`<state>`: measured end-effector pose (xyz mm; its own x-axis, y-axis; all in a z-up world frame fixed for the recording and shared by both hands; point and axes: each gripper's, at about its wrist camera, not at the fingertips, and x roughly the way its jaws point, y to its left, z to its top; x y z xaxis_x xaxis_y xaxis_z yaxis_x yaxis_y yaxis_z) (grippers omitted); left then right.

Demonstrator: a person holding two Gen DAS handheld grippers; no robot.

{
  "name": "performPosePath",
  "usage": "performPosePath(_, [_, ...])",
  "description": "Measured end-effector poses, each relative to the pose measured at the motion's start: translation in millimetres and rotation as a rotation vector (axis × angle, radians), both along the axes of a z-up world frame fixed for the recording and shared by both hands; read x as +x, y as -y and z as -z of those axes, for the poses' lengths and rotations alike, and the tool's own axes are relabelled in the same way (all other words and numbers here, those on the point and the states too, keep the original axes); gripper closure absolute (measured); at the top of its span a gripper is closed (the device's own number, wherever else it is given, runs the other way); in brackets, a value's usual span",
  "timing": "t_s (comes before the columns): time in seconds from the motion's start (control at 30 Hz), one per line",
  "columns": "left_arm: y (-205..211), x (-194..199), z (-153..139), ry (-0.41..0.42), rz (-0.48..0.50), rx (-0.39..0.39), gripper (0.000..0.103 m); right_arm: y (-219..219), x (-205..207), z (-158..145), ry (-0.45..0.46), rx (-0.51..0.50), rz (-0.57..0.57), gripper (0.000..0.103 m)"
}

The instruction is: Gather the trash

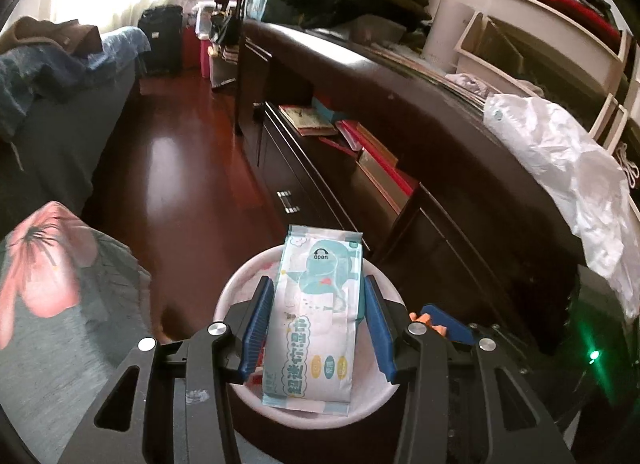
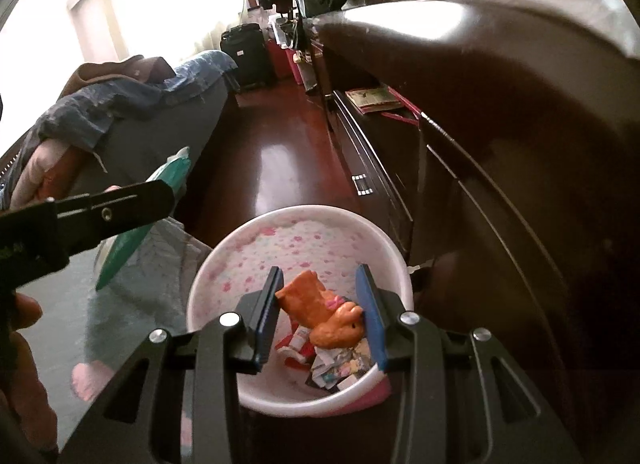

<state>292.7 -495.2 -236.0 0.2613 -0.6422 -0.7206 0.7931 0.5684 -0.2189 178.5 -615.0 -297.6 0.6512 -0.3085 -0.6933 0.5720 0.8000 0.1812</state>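
My left tool (image 1: 316, 320) pinched a flat, light, pale-blue plastic wet-wipe packet (image 1: 318, 316) by its long edges above the round white bin (image 1: 240, 292). My right tool (image 2: 320, 310) gripped a soft orange crumpled wrapper (image 2: 320, 314) over it; both felt limp, slippery.

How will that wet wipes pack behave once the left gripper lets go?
The wipes pack looks flat and soft, so probably floppy and light. It spans the bin opening lengthwise, so it may catch on the rim. Its film looks glossy, likely slippery.
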Motion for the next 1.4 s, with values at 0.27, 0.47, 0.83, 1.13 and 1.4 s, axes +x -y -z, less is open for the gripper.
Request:
performPosePath(0.27, [5.3, 10.0, 6.9, -0.018, -0.018, -0.012, 0.029, 6.9, 14.1, 16.0, -0.006, -0.023, 0.014, 0.05])
performPosePath(0.47, [0.4, 13.0, 3.5, -0.001, -0.042, -0.016, 0.02, 3.2, 12.6, 18.7, -0.008, -0.018, 0.017, 0.04])
performPosePath(0.83, [-23.7, 4.7, -13.5, 0.039, -0.102, -0.007, 0.009, -14.1, 1.8, 4.0, -0.037, -0.016, 0.013, 0.024])
performPosePath(1.13, [-122.8, -19.4, -58.0, 0.116, -0.273, -0.039, 0.004, -99.2, -21.8, -50.7, 0.005, -0.143, -0.086, 0.004])
performPosePath(1.4, [-254.2, -50.8, -97.2, 0.21, -0.567, -0.075, 0.004, -210.2, -27.1, -79.0, 0.021, -0.152, -0.312, 0.004])
